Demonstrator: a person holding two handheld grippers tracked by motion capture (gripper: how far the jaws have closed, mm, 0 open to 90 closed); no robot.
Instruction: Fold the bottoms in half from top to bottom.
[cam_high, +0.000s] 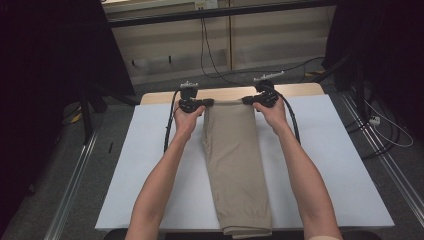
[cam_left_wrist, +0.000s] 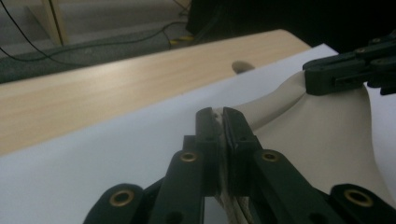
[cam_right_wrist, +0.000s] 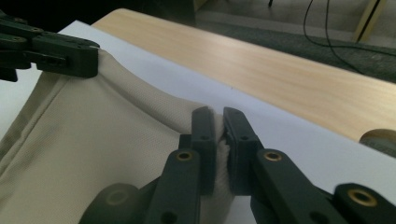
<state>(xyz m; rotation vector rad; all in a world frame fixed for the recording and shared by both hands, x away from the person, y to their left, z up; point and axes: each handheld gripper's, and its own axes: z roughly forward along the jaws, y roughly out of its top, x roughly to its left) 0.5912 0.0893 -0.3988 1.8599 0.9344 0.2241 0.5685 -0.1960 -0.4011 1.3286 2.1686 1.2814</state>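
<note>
A pair of folded beige trousers (cam_high: 236, 165) lies lengthwise down the middle of the white table cover (cam_high: 150, 165). At the far end, my left gripper (cam_high: 209, 102) is shut on the trousers' left corner and my right gripper (cam_high: 246, 100) is shut on the right corner. The far edge of the cloth is lifted off the table and stretched between them. In the left gripper view the jaws (cam_left_wrist: 220, 116) pinch a fold of beige cloth (cam_left_wrist: 322, 135), with the right gripper (cam_left_wrist: 348, 72) across from it. The right gripper view shows its jaws (cam_right_wrist: 218, 119) clamped on the cloth (cam_right_wrist: 93, 140).
Bare wooden table edge (cam_high: 225, 92) runs along the far side beyond the cover. Cables (cam_high: 210, 55) hang and trail on the floor behind the table. Metal rails (cam_high: 75, 175) flank the table left and right. The trousers' near end (cam_high: 247, 231) hangs over the front edge.
</note>
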